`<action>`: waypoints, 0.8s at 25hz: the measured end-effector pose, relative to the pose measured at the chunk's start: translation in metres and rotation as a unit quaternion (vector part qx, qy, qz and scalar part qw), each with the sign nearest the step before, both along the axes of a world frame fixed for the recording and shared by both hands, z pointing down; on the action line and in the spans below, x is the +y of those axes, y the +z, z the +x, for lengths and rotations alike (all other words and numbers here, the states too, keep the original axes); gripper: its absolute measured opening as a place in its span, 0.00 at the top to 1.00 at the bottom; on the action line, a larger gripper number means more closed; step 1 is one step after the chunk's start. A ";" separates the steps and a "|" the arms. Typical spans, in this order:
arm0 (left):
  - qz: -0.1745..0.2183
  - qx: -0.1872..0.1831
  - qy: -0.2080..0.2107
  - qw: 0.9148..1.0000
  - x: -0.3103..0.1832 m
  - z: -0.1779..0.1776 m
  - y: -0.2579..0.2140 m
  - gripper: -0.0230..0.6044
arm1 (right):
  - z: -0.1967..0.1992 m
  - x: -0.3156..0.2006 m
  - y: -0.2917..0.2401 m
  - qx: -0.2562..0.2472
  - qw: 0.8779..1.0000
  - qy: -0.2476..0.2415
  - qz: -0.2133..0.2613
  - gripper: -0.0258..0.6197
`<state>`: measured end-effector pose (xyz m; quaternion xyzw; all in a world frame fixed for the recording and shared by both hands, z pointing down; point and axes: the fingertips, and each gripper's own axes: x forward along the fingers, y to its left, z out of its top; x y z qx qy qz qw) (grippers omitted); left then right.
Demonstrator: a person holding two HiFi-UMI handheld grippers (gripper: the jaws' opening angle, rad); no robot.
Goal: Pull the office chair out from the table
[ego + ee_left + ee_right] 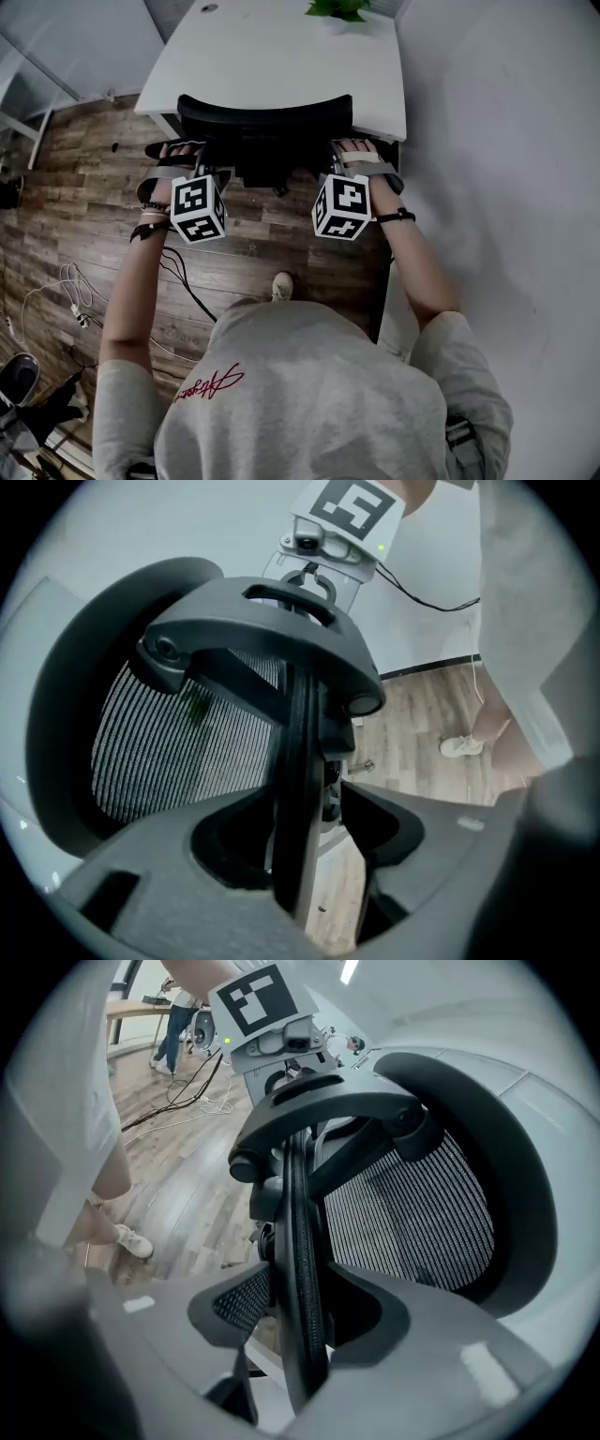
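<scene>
The black mesh-backed office chair [265, 114] stands tucked in at the near edge of the white rectangular desk [281, 56] in your head view. Its curved top rail lies along that edge, above the brown wood-plank floor [84, 234]. You reach for it with both arms, the left claw [199, 164] at the backrest's left side and the right claw [337, 164] at its right side. Each black-and-white marker cube [197, 208] is turned up toward you. A green leafy plant [337, 7] sits at the desk's far edge, and a white wall [506, 141] runs along the right.

In the left gripper view, the backrest's black frame edge runs upright between the left claw's jaws. They stand wide. The frame lies against one jaw and a strip of floor shows between it and the other, so nothing is clamped. Grey mesh fills the left of the view, and the right claw's cube shows at the top, beyond the chair's curved back support.

In the right gripper view, the opposite frame edge fills the right claw's gap. Both jaw tips sit against it, so you hold the chair by its backrest frame. Mesh spreads to the right, and the left claw's cube shows at the top.
</scene>
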<state>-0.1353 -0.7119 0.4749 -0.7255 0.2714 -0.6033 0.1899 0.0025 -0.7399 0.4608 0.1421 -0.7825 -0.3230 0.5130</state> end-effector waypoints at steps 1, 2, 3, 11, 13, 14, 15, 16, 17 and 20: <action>0.000 -0.006 0.003 1.000 -0.001 0.001 0.002 0.61 | 0.001 -0.002 0.003 0.004 1.000 0.001 0.000 0.67; -0.001 -0.010 0.006 1.000 -0.002 0.002 0.004 0.62 | 0.003 -0.004 0.006 0.009 1.000 0.003 -0.001 0.68; 0.000 -0.014 0.007 1.000 -0.004 0.002 0.007 0.64 | 0.004 -0.006 0.009 0.014 1.000 0.003 0.001 0.68; 0.061 -0.039 0.020 0.997 -0.012 -0.001 0.009 0.75 | 0.005 -0.012 0.012 0.010 1.000 0.002 0.005 0.71; 0.070 -0.039 0.024 0.997 -0.012 -0.001 0.008 0.76 | 0.005 -0.011 0.012 0.008 1.000 0.000 0.007 0.71; 0.076 -0.041 0.025 0.996 -0.012 -0.001 0.008 0.77 | 0.005 -0.011 0.012 0.008 1.000 -0.001 0.010 0.72; 0.081 -0.043 0.025 0.995 -0.012 -0.001 0.007 0.78 | 0.005 -0.011 0.012 0.008 1.000 -0.002 0.015 0.72; 0.085 -0.044 0.025 0.995 -0.013 -0.001 0.007 0.79 | 0.005 -0.011 0.012 0.008 1.000 -0.003 0.020 0.72; 0.086 -0.044 0.025 0.995 -0.013 -0.001 0.007 0.79 | 0.005 -0.011 0.012 0.009 1.000 -0.004 0.025 0.73; 0.088 -0.045 0.024 0.995 -0.013 -0.002 0.007 0.79 | 0.005 -0.012 0.011 0.011 0.999 -0.006 0.036 0.73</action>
